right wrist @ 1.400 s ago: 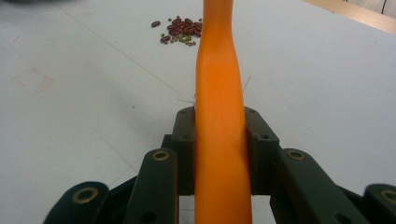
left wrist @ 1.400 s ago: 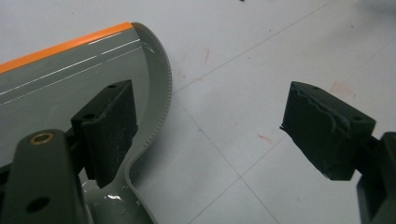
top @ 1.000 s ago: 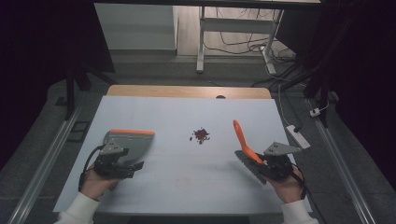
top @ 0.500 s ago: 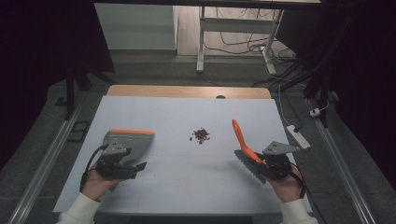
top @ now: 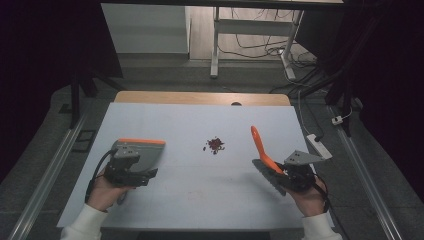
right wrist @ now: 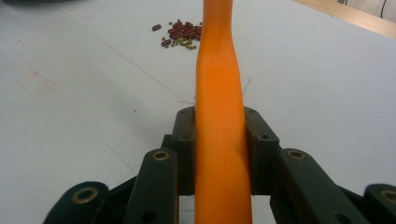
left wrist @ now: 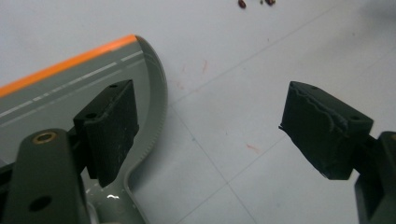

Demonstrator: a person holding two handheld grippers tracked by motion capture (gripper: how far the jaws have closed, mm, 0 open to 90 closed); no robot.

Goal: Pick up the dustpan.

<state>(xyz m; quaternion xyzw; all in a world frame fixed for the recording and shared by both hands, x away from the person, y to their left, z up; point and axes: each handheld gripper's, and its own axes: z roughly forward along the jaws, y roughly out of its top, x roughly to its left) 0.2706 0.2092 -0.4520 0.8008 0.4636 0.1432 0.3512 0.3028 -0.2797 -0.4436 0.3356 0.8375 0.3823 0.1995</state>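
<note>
Orange brush handle (right wrist: 217,116) clamped between jaws of right hand-held gripper (right wrist: 219,140), bristle end low at table's (top: 200,200) right. Dustpan (top: 142,152) lying at left, beside left hand-held gripper (left wrist: 212,135), jaws apart, apparently nothing gripped. Beans (top: 215,145) scattered mid-table.

One bench (top: 200,200). Two claws: left claw (top: 145,175) and right claw (top: 280,175). One grey dustpan (top: 142,152) with an orange edge. One brush (top: 260,145) with an orange handle. One small heap of beans (top: 215,145), too many and too small to count.
</note>
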